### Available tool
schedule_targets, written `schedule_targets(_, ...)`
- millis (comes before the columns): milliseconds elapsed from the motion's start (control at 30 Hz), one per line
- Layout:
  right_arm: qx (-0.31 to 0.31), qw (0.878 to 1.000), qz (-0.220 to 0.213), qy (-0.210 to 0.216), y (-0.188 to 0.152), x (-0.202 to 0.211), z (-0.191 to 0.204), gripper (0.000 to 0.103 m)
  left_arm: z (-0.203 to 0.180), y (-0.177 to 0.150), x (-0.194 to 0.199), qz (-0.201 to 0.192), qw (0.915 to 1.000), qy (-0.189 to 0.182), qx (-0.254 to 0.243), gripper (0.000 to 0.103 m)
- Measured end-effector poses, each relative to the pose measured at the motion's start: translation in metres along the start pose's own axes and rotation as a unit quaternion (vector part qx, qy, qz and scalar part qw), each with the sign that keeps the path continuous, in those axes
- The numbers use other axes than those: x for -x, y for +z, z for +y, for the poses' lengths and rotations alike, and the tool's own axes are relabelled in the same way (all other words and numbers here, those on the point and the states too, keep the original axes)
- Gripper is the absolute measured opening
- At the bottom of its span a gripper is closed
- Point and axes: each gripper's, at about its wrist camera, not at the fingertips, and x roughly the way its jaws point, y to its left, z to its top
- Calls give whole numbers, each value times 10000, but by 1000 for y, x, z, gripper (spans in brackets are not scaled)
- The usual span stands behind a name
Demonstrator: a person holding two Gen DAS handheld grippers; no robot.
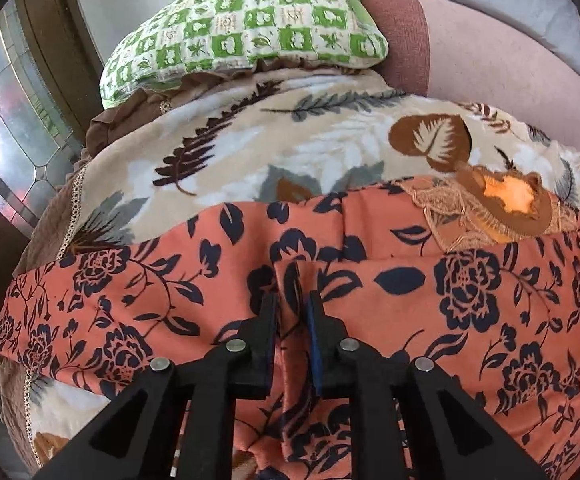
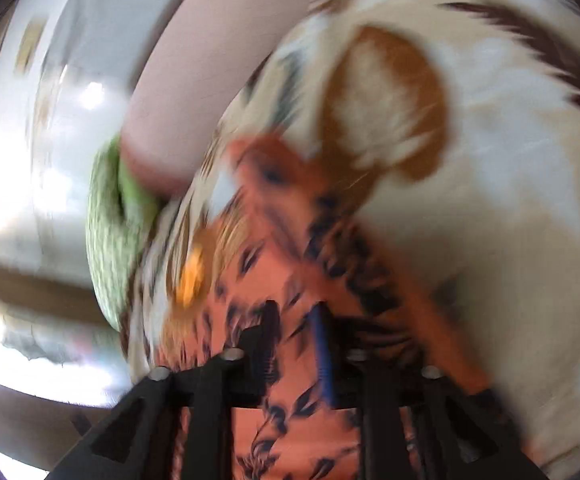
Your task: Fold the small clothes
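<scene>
- Salmon-orange garment with a dark navy flower print (image 1: 430,320) is lying spread across the cream fleece blanket with brown and grey leaf motifs (image 1: 250,160), covering the blanket's near part.
- Left gripper (image 1: 293,308), black with a blue pad on one finger, is pinching a raised fold of that garment; its two fingers are standing close together with the cloth bunched up between them.
- Brown lace trim with an orange patch showing through (image 1: 506,204) is sitting at the garment's far edge, touching the blanket.
- Green-and-white checked cushion with leaf pictures (image 1: 246,32) is resting beyond the blanket's far edge, its frilly brown border touching the blanket.
- Pink upholstered bolster with a darker brown end (image 1: 490,68) is lying beside that cushion, also beyond the blanket.
- Leaded glass window (image 1: 14,120) is showing off to the blanket's left side.
- Right gripper (image 2: 296,312) is appearing in a heavily blurred view; printed orange cloth (image 2: 290,380) is running between its fingers, so it is gripping the garment too.
- Same blanket (image 2: 470,200) is filling the right wrist view beyond the cloth, with the green cushion (image 2: 110,232) smeared at its far left.
</scene>
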Motion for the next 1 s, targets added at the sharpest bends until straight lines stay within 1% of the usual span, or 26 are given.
schedule_targets(33, -205, 9996, -119, 135, 7, 7, -8, 17, 0, 1, 2, -40, 10000, 4, 4, 14)
schedule_targets(67, -261, 9993, -234, 142, 11, 13, -10, 18, 0, 2, 4, -67, 10000, 6, 6, 14)
schedule_targets(100, -211, 9987, -431, 144, 13, 22, -8, 23, 1, 3, 6, -93, 10000, -6, 22, 14)
schedule_targets(133, -112, 9977, -628, 249, 15, 29, -4, 23, 1, 4, 6, -100, 9999, -31, 44, 14)
schedule_targets(167, 37, 9961, -767, 446, 16, 35, 2, 23, 1, 4, 5, -76, 9999, -61, 57, 16)
schedule_targets(200, 131, 9949, -775, 626, 17, 36, 8, 23, 1, 3, 3, -18, 10000, -71, 36, 17)
schedule_targets(233, 241, 9932, -643, 943, 19, 32, 14, 23, -1, 2, 0, 60, 10000, -50, -6, 19)
schedule_targets(267, 267, 9920, -505, 1125, 21, 26, 17, 23, -2, 0, -4, 155, 9999, 13, -45, 20)
schedule_targets(333, 296, 9908, -452, 1241, 25, 17, 20, 23, 1, -5, -9, 256, 9997, -1, 16, 20)
schedule_targets(367, 358, 9910, -442, 1214, 28, 12, 21, 23, 4, -8, -11, 316, 9995, -42, 81, 20)
schedule_targets(400, 420, 9927, -419, 1053, 33, 4, 22, 23, 8, -12, -14, 412, 9990, -73, 162, 23)
schedule_targets(433, 369, 9959, -415, 721, 39, -7, 16, 23, 12, -15, -15, 470, 9986, -77, 218, 31)
schedule_targets(467, 263, 9973, -444, 513, 43, -12, 9, 20, 16, -18, -15, 488, 9984, -71, 285, 41)
schedule_targets(500, 98, 9980, -470, 400, 46, -19, -3, 20, 22, -21, -11, 482, 9982, -80, 362, 43)
schedule_targets(533, -107, 9963, -499, 686, 50, -21, -16, 20, 27, -23, -8, 485, 9980, -73, 401, 44)
schedule_targets(567, -313, 9949, -510, 808, 52, -20, -23, 20, 33, -25, -3, 486, 9978, -26, 445, 44)
schedule_targets(633, -580, 9930, -591, 846, 52, -6, -21, 23, 44, -29, 8, 407, 9978, 39, 523, 44)
schedule_targets(667, -561, 9905, -699, 1042, 49, 5, -15, 23, 51, -32, 14, 353, 9977, 67, 577, 44)
schedule_targets(700, -489, 9882, -710, 1268, 45, 13, -8, 23, 61, -37, 22, 300, 9972, 91, 681, 44)
schedule_targets(767, -215, 9868, -514, 1523, 33, 24, 12, 23, 80, -46, 34, 258, 9958, 91, 878, 44)
schedule_targets(833, 196, 9883, -326, 1479, 15, 31, 27, 23, 102, -60, 47, 220, 9934, 131, 1117, 45)
schedule_targets(900, 585, 9912, -53, 1190, -9, 29, 37, 23, 125, -76, 59, 210, 9910, 226, 1299, 47)
schedule_targets(967, 676, 9927, 260, 960, -27, 19, 37, 23, 145, -90, 69, 223, 9891, 292, 1426, 49)
schedule_targets(1000, 649, 9943, 389, 745, -35, 12, 32, 23, 158, -99, 74, 259, 9871, 312, 1549, 50)
